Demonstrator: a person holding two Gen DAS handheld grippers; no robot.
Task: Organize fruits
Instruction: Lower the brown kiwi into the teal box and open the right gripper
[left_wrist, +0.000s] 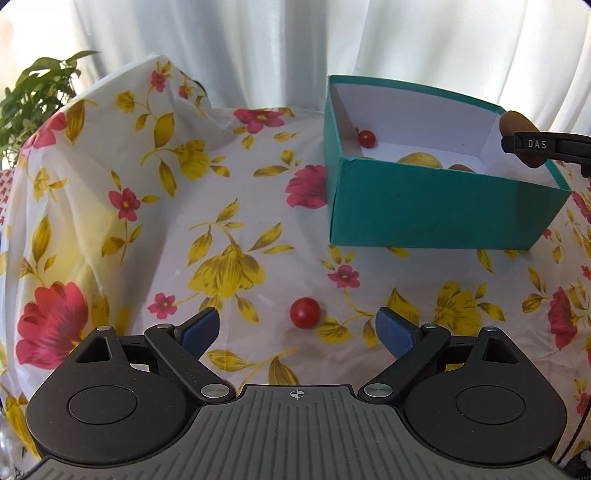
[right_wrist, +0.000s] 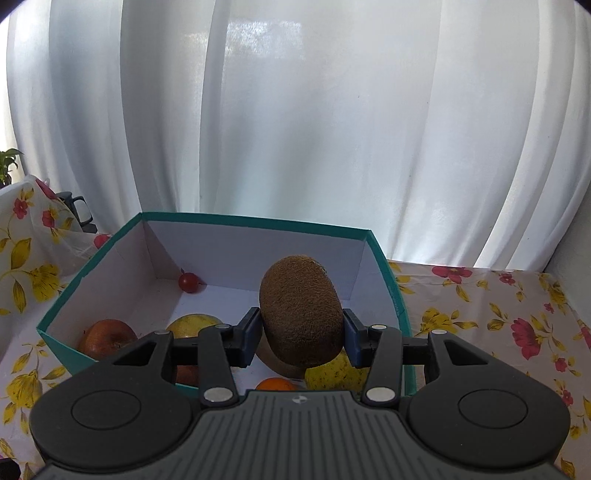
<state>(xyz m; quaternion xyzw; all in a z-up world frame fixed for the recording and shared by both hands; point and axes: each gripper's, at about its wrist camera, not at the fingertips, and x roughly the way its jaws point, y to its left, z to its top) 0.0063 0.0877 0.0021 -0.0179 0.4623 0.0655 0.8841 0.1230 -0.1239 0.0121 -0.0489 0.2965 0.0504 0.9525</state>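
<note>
We see the kiwi (right_wrist: 301, 310) gripped in the right gripper's (right_wrist: 301, 332) jaws above the box (right_wrist: 395, 295), over the fruit inside. Near the box, a tomato (left_wrist: 305, 312) lies on the surface between the left gripper's (left_wrist: 297, 326) open jaws.

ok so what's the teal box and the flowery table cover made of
Teal box: looks like cardboard, matte teal outside, plain white inside, with folded corner seams.
Table cover: probably thin plastic sheeting, printed with flowers; it is slightly glossy, holds stiff creases and lets light through where it bunches up.
</note>
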